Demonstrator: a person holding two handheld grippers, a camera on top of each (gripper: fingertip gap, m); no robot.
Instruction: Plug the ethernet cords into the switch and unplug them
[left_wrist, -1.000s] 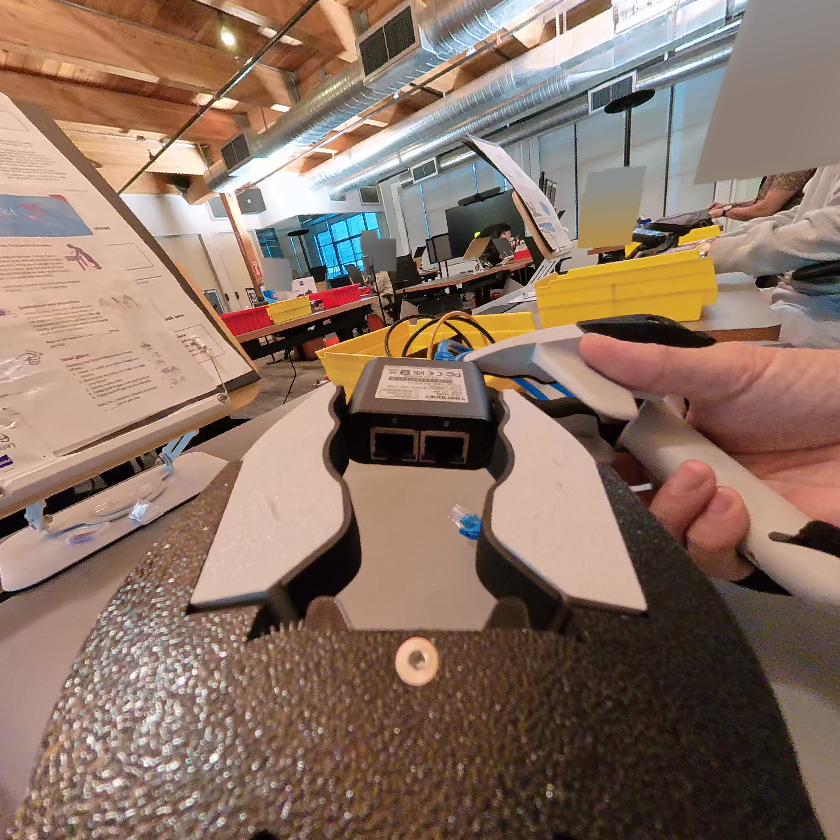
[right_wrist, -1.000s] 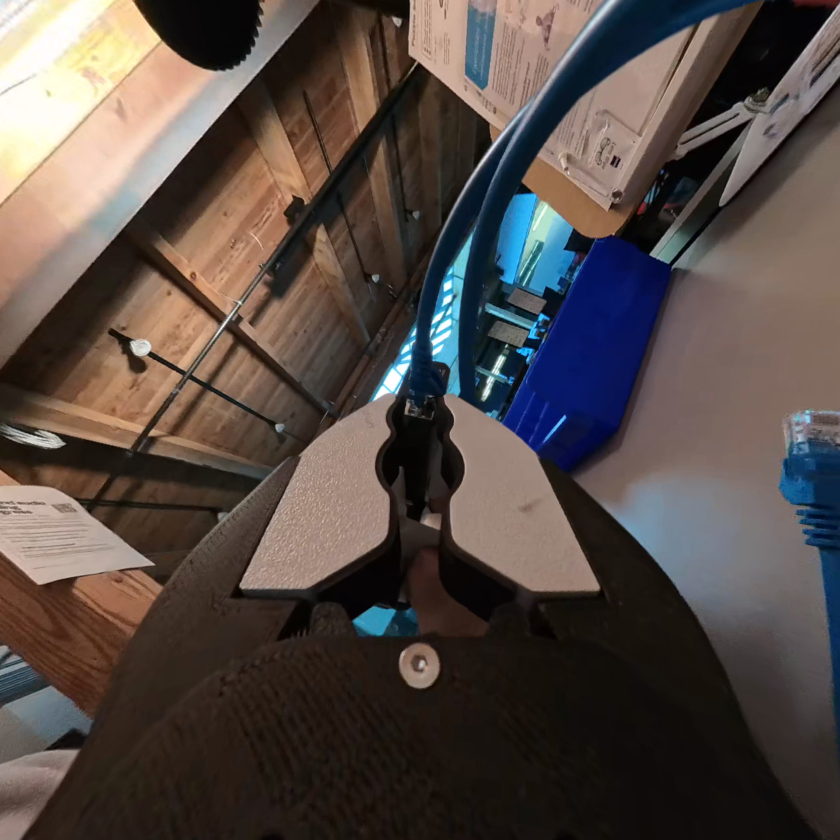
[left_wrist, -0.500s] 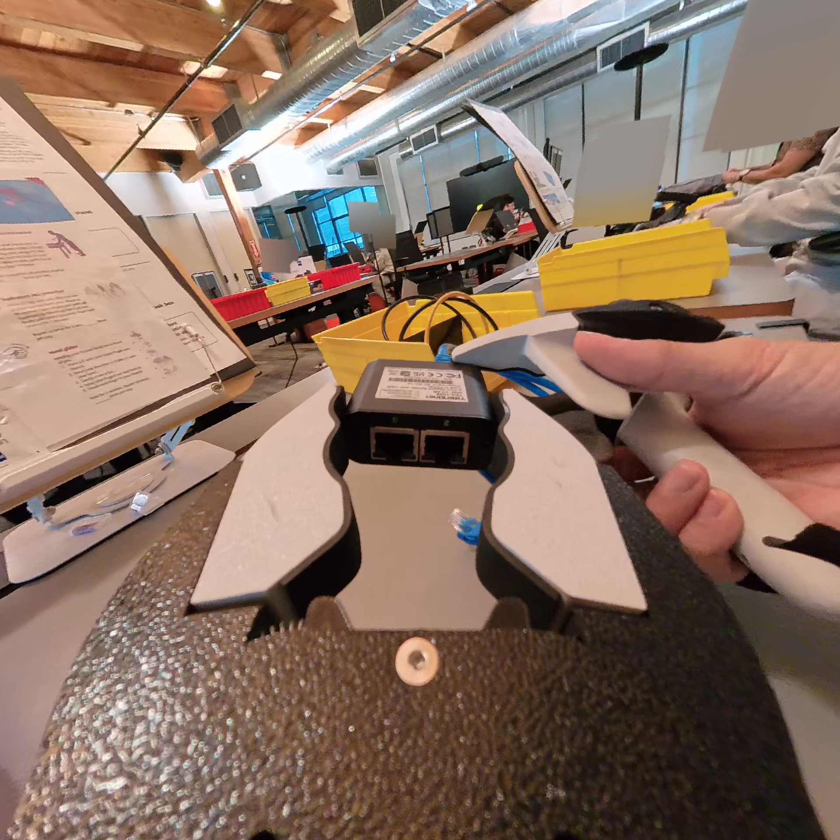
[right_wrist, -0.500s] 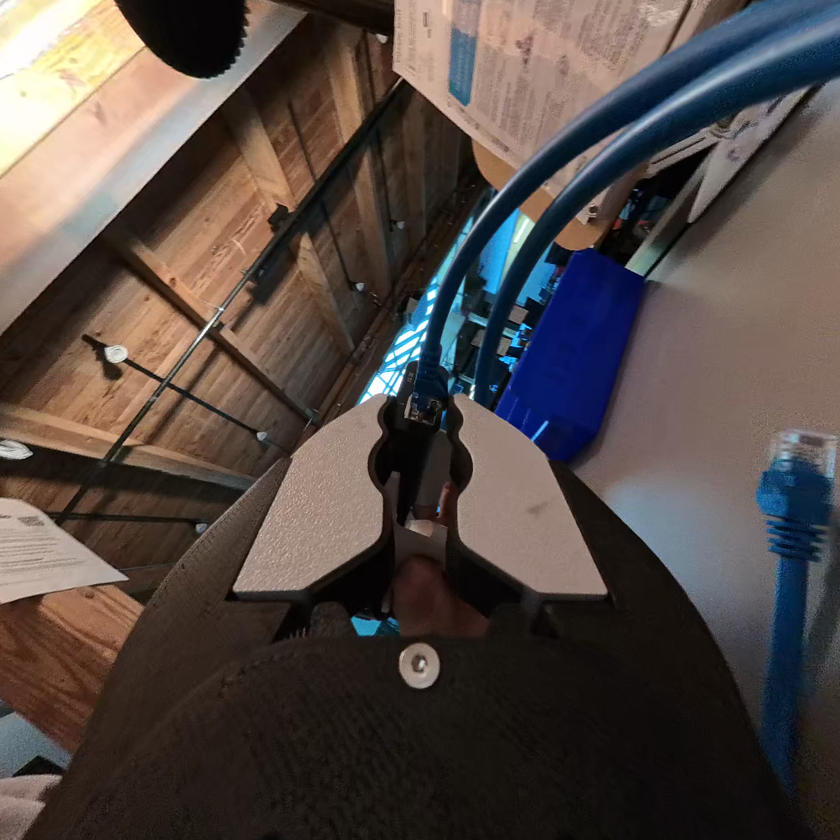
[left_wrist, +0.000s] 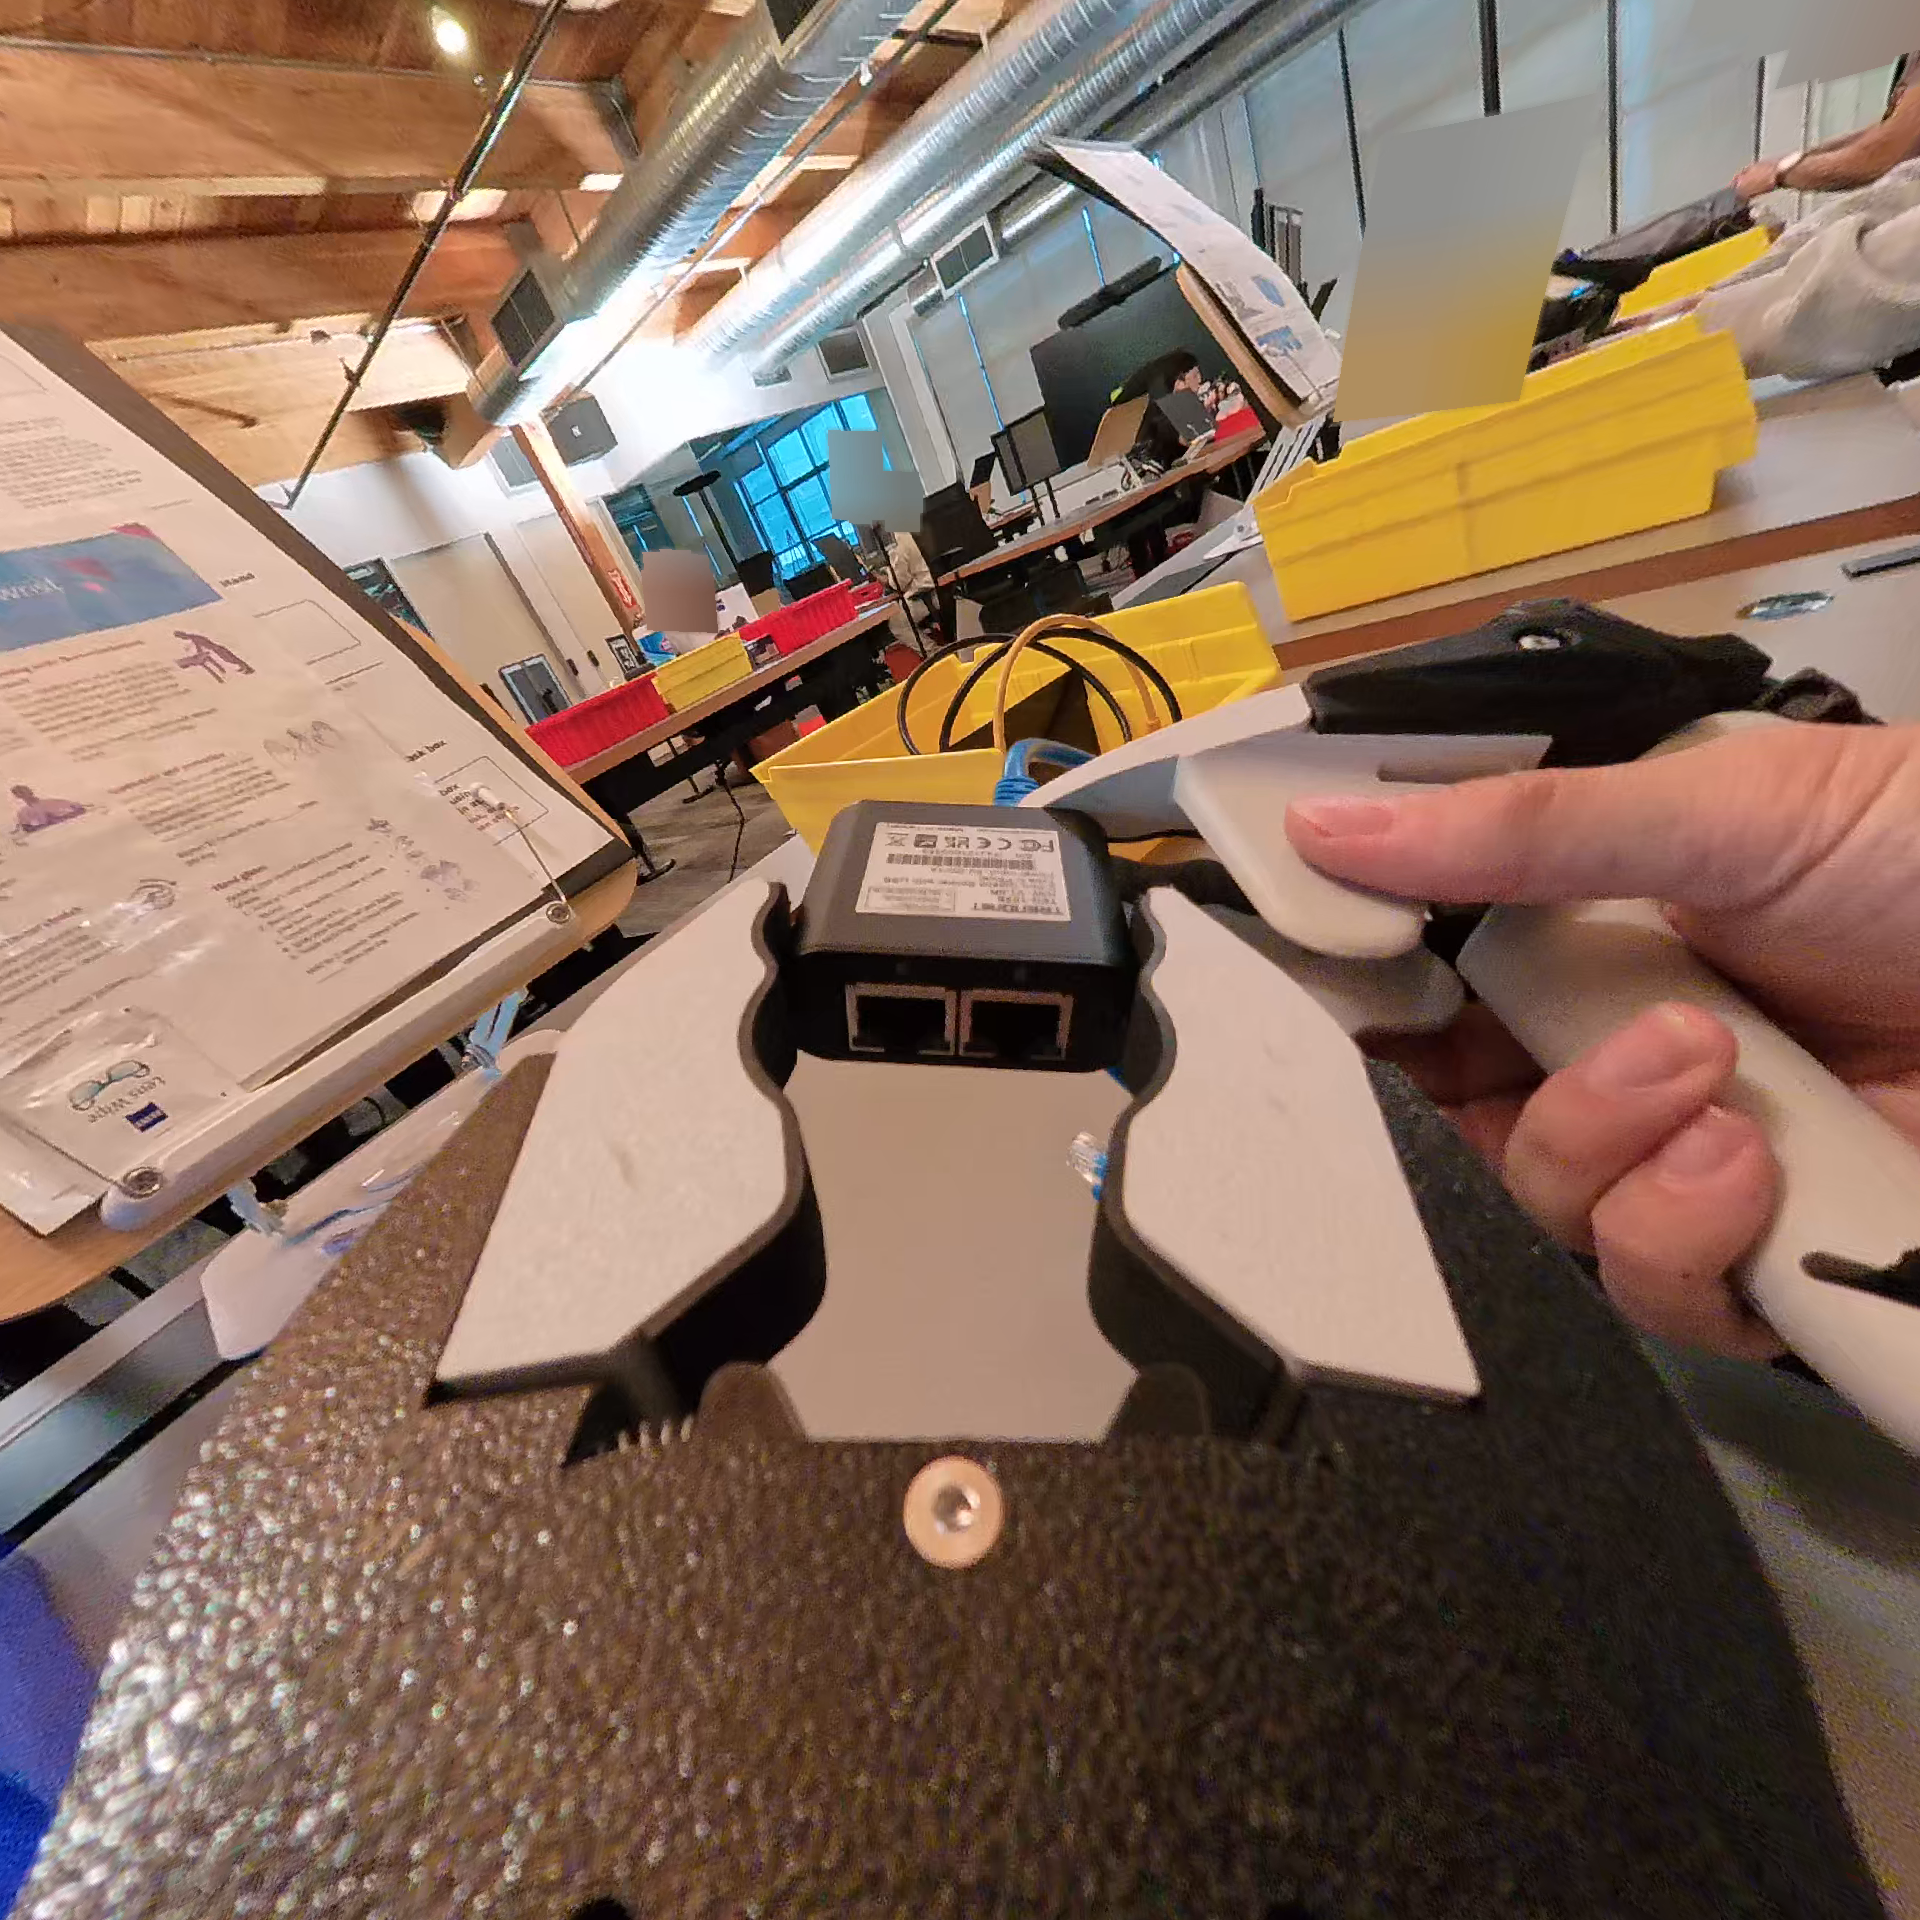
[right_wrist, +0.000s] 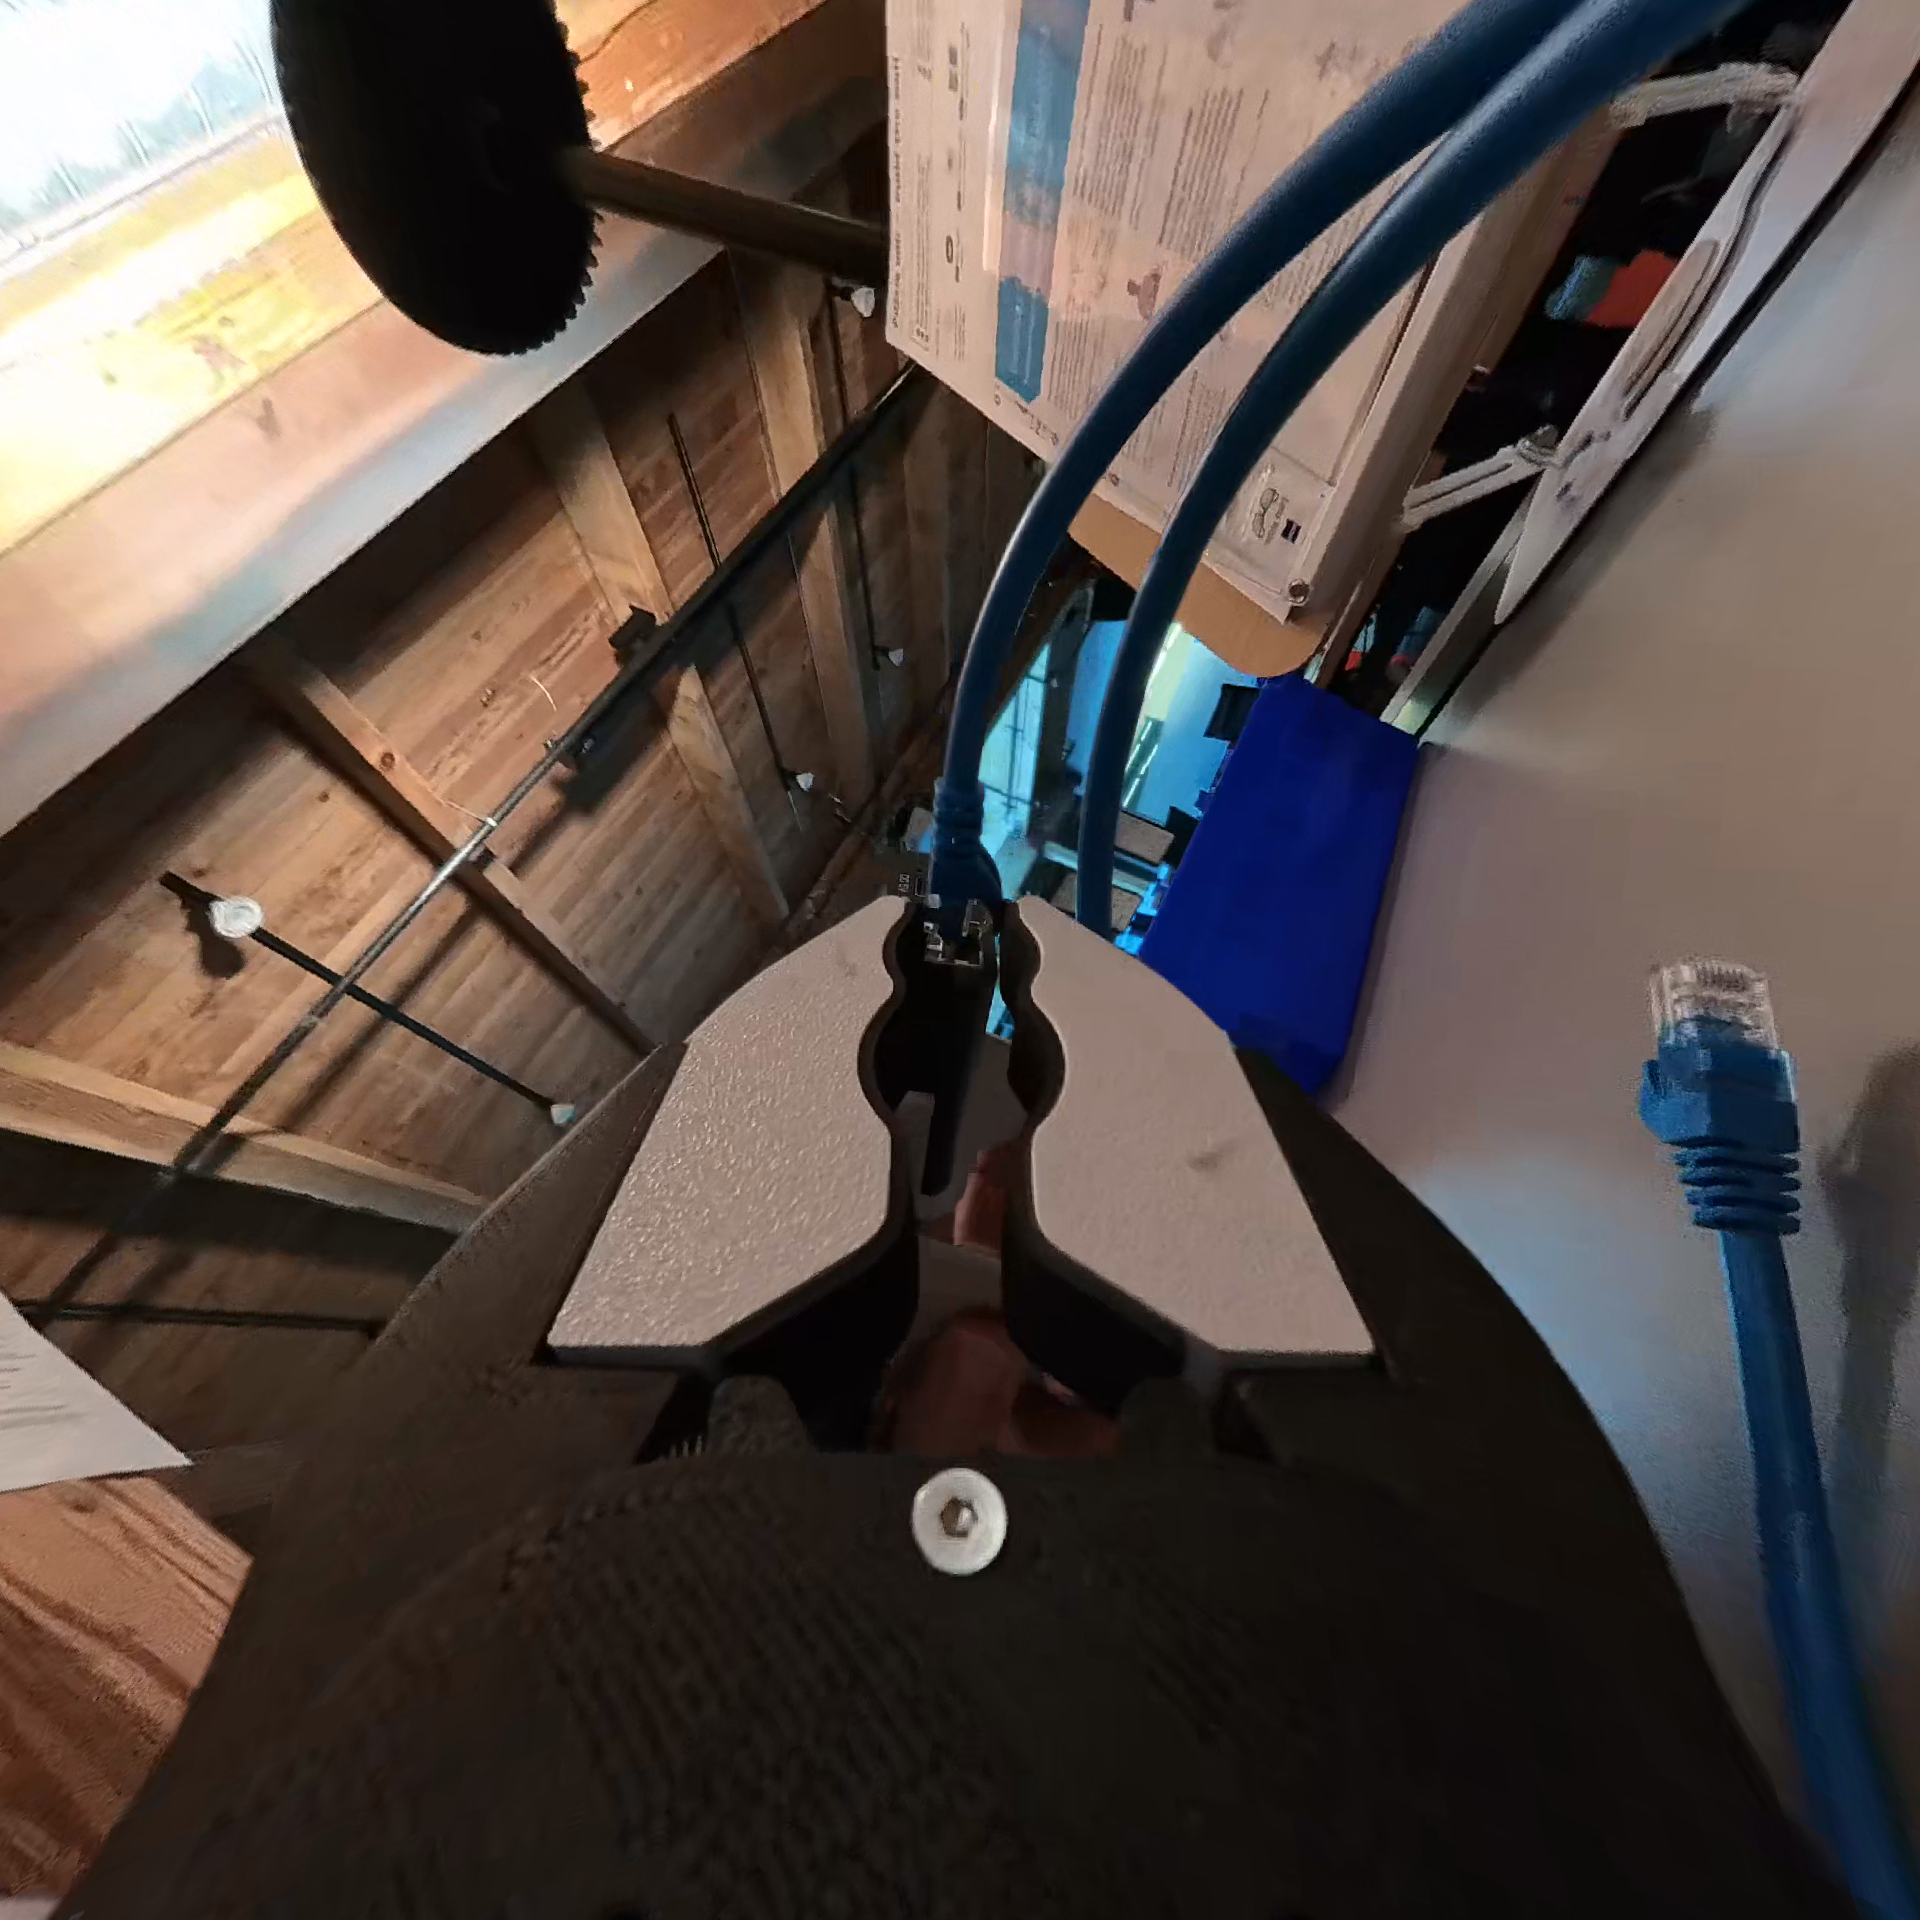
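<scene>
Grey table (left_wrist: 1766, 509) with yellow bins (left_wrist: 1507, 488) at far right and a tilted instruction board (left_wrist: 260, 831) at left. The left gripper (left_wrist: 961, 997) clamps the black switch (left_wrist: 961, 935) between its fingertips, two empty ports facing the camera. At right a hand (left_wrist: 1704, 966) holds the right gripper (right_wrist: 961, 935), closed on a blue ethernet cord (right_wrist: 1039, 582) at its plug; the cord's other plug (right_wrist: 1714, 1060) lies free on the table.

Left view bright under ceiling lamps (left_wrist: 449, 33); right view dim, window glare top-left, edges warped and blurred
</scene>
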